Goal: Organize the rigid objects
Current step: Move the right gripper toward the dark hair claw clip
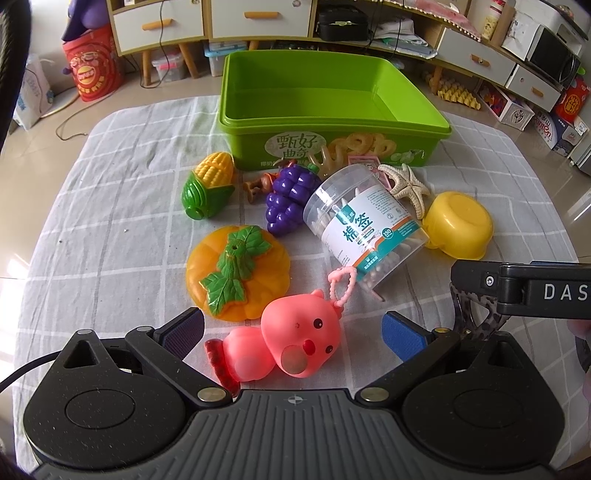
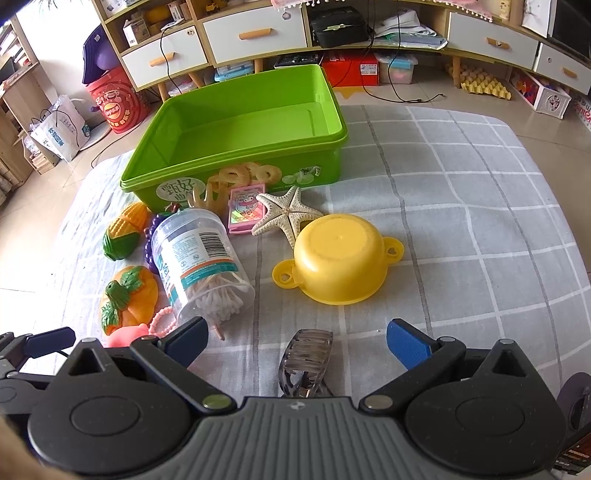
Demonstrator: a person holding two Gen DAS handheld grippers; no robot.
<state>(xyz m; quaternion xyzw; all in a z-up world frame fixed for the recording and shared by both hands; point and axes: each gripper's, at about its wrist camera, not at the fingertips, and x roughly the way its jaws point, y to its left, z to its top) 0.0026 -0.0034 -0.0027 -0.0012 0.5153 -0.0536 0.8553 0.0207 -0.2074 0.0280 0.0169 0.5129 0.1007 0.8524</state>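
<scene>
An empty green box (image 1: 325,92) (image 2: 236,125) stands at the back of the checked cloth. In front of it lie a toy corn (image 1: 210,188), purple grapes (image 1: 290,197), an orange pumpkin (image 1: 236,271), a clear cotton swab jar (image 1: 365,225) (image 2: 203,262), a starfish (image 2: 288,214), a pink card box (image 2: 245,208) and an upturned yellow pot (image 2: 340,258). My left gripper (image 1: 291,334) is open with a pink piggy toy (image 1: 291,345) between its fingers. My right gripper (image 2: 297,341) is open around a grey hair claw clip (image 2: 304,362).
The right gripper's body (image 1: 524,288) reaches into the left wrist view at the right edge. Cabinets with drawers (image 2: 255,33), boxes and bags stand on the floor behind the table. The cloth (image 2: 461,206) lies bare to the right of the pot.
</scene>
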